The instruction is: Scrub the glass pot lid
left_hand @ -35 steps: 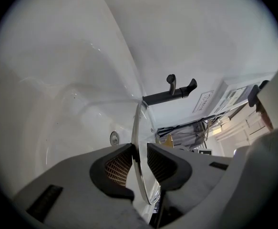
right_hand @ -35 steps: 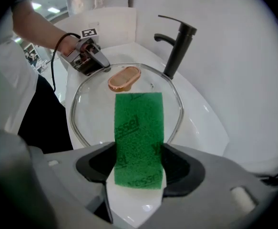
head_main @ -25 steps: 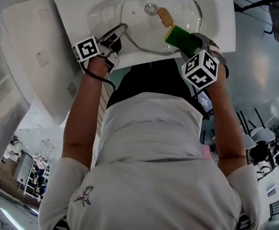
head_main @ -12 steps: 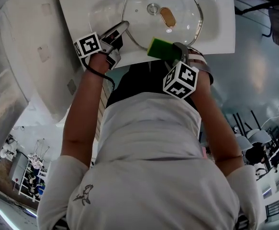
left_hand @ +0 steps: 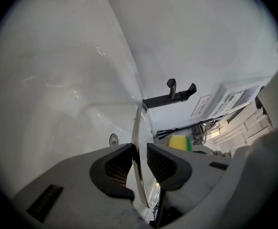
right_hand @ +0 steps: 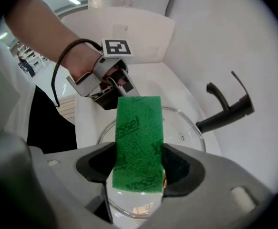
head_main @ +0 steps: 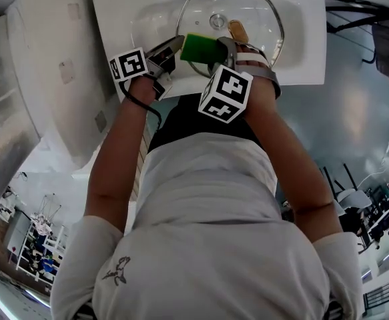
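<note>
The glass pot lid (head_main: 254,15) stands tilted in the white sink basin (head_main: 137,15), its metal knob (head_main: 216,21) near the middle. My left gripper (head_main: 174,43) is shut on the lid's rim at the left; in the left gripper view the rim (left_hand: 137,128) runs edge-on between the pads of that gripper (left_hand: 139,159). My right gripper (head_main: 213,48) is shut on a green and yellow sponge (head_main: 199,47). In the right gripper view the green scouring face (right_hand: 139,142) sticks out past the jaws of this gripper (right_hand: 139,168), over the lid (right_hand: 184,128) and close to the left gripper (right_hand: 112,87).
A black faucet (right_hand: 227,109) stands at the sink's back edge, also seen in the left gripper view as the faucet (left_hand: 169,98). The drain (left_hand: 113,139) lies in the basin floor. A brown oval piece (head_main: 236,27) shows beside the knob. A white panel (head_main: 47,65) stands left of the sink.
My right gripper has carried the sponge leftward across the lid, from its right edge to just beside the left gripper, rolling a little. The left gripper and the lid have stayed put.
</note>
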`<act>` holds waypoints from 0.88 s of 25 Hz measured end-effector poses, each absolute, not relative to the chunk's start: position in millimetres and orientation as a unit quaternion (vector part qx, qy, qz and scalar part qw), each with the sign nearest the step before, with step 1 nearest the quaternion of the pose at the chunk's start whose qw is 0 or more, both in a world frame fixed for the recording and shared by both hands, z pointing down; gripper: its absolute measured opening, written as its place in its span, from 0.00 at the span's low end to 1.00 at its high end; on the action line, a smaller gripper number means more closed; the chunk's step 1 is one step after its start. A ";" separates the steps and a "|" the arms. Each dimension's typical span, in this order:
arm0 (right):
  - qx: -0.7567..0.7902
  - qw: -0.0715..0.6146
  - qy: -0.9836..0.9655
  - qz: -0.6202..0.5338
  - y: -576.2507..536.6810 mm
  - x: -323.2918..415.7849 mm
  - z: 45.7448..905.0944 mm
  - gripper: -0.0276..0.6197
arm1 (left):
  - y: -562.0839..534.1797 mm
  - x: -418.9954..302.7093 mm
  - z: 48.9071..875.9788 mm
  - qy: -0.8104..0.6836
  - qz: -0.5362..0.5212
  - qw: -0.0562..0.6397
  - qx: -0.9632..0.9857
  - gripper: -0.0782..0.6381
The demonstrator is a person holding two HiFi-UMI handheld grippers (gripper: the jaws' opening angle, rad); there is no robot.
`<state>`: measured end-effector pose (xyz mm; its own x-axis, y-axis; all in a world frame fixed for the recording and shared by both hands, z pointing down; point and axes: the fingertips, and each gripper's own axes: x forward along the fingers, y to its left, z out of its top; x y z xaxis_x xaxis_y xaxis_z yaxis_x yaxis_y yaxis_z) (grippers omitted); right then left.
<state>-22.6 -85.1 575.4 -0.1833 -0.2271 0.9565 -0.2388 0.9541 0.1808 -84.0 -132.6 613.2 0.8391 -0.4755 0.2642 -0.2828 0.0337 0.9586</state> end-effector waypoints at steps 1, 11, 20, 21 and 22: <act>0.153 0.626 -0.764 0.003 -85.8 -24.0 580.3 0.50 | -132.3 -83.7 611.6 -0.273 -0.077 0.668 0.688 0.24; 0.137 0.647 -0.750 -0.016 -62.9 -19.2 590.6 0.50 | -133.6 -86.2 613.9 -0.280 -0.078 0.660 0.693 0.24; 0.095 0.667 -0.739 0.001 -6.7 -0.5 602.7 0.49 | -132.8 -85.3 612.6 -0.271 -0.085 0.668 0.688 0.24; 0.091 0.670 -0.737 0.003 -2.4 1.5 603.6 0.49 | -132.9 -85.0 611.8 -0.269 -0.087 0.670 0.686 0.24; 0.086 0.672 -0.736 0.004 0.7 2.8 604.4 0.49 | -133.2 -85.6 612.4 -0.268 -0.086 0.669 0.688 0.24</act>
<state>2.8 0.7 604.4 -0.0832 -0.1205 0.9892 -0.1316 0.9853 0.1090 -85.6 -133.2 612.4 0.8411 -0.4841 0.2412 -0.2543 0.0395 0.9663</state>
